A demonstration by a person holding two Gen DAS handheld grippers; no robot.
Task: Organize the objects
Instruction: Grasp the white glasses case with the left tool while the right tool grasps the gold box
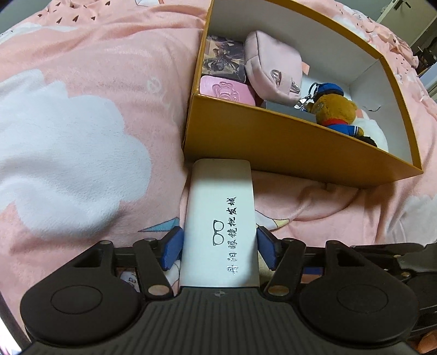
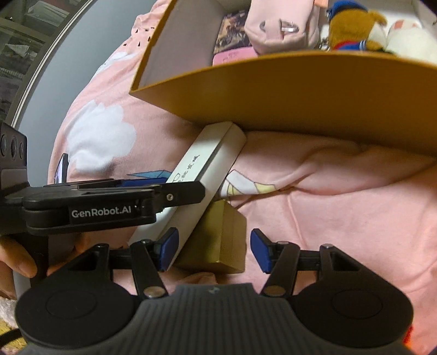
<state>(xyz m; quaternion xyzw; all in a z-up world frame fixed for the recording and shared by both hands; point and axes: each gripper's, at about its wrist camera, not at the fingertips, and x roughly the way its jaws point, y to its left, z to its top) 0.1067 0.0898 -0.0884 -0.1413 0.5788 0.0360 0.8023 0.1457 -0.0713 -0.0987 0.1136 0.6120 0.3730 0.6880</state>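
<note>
Two tools: left pinches white case (touching orange box); right spread.

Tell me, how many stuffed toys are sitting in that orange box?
2 that I can see: a brown teddy bear in blue clothes by the near wall of the orange box, and a white plush right beside it. Others may be hidden below the wall.

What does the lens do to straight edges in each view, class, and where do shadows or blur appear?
Left wrist view: the orange box has bowed walls and shades its own inside; the white glasses case reads sharp. Right wrist view: the box's near wall arcs strongly, shadowing the pink blanket; the plush bear looks soft.
</note>
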